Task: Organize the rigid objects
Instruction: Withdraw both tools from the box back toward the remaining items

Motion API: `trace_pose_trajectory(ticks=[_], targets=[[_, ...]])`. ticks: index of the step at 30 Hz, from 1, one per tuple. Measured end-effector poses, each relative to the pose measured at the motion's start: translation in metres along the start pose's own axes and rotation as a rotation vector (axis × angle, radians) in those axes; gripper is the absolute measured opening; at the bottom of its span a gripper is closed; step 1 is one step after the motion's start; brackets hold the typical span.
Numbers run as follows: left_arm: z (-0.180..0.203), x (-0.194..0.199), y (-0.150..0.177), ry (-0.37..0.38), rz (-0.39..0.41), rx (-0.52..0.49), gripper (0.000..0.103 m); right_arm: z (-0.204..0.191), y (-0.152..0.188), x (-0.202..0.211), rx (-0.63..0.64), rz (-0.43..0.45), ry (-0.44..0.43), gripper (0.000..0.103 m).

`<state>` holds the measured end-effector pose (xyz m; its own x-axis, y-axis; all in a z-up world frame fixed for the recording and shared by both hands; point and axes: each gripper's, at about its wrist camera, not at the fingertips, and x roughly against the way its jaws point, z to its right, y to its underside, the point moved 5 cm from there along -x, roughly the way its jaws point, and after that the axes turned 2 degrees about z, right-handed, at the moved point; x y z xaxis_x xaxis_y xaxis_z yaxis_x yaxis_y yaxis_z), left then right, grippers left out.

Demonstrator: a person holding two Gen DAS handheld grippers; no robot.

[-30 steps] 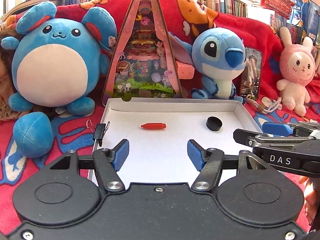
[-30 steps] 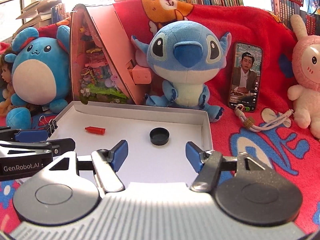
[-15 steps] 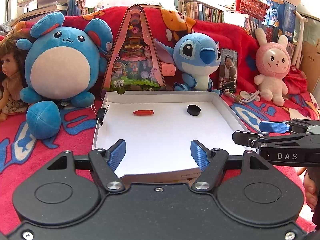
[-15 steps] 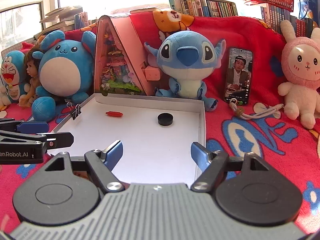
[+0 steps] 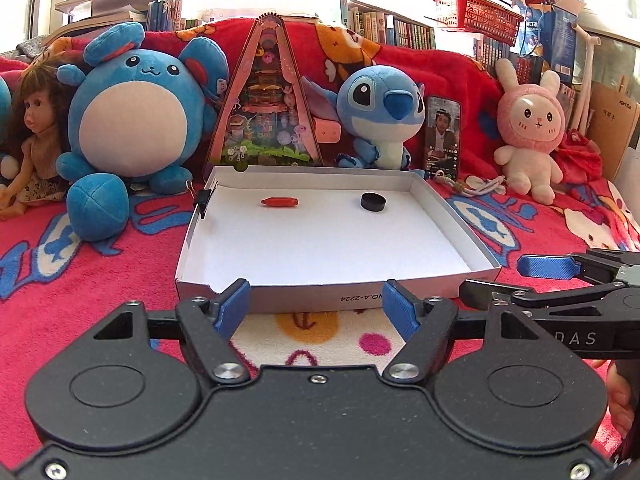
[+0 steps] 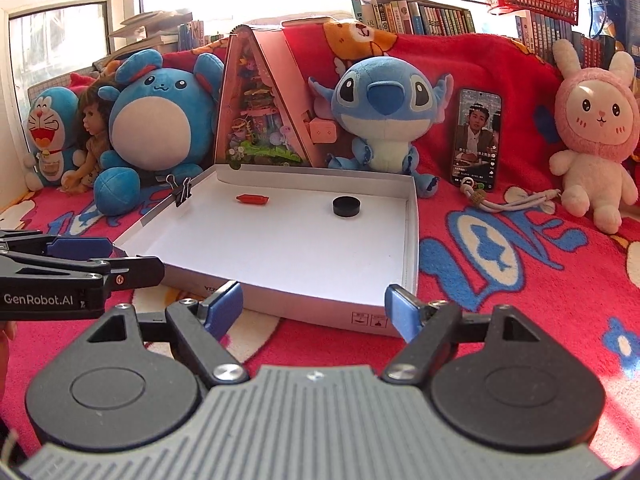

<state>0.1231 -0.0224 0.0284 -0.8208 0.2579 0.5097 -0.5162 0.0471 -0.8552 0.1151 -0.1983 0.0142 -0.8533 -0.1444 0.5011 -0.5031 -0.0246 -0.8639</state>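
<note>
- Left gripper (image 5: 318, 306): jaws stand wide with nothing between them; the blue pads (image 5: 232, 304) frame only the blanket and the near wall of the white tray (image 5: 320, 298). The pads touch nothing.
- Right gripper (image 6: 314, 308): jaws wide and opening further, nothing between them. Its blue pads (image 6: 402, 312) sit just short of the tray's near wall, without contact.
- Pose: both grippers point forward and tilt down toward the tray, side by side. The right gripper appears at the right edge of the left wrist view, with part of a hand (image 5: 618, 400) below it.
- White tray: shallow, open-topped, lying flat on the red patterned blanket (image 5: 100, 280), directly ahead of both grippers.
- Tray contents: a small red capsule-shaped piece (image 5: 279, 201) lies on its side toward the tray's far left; a round black cap (image 5: 373, 201) sits flat toward the tray's far right. The two are well apart and neither touches a wall.
- A black binder clip (image 6: 182, 193) is fastened on the tray's left wall, near the far corner.
- Behind the tray's far wall stand a pink triangular toy box (image 5: 266, 108) and a blue plush (image 5: 380, 116).
- A phone (image 6: 476, 138) leans upright beyond the tray's far right corner.
</note>
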Motion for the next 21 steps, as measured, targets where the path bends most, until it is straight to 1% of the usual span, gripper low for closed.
trace_pose_trajectory(ticks=[10,21], targets=[[0.005,0.018,0.024,-0.029,0.025,-0.006,0.074,-0.012,0.027,0.016,0.025,0.008,0.016,0.087],[0.002,0.034,0.048,-0.06,0.022,-0.011,0.074,-0.019,0.05,0.03,0.027,0.0,0.034,0.087]])
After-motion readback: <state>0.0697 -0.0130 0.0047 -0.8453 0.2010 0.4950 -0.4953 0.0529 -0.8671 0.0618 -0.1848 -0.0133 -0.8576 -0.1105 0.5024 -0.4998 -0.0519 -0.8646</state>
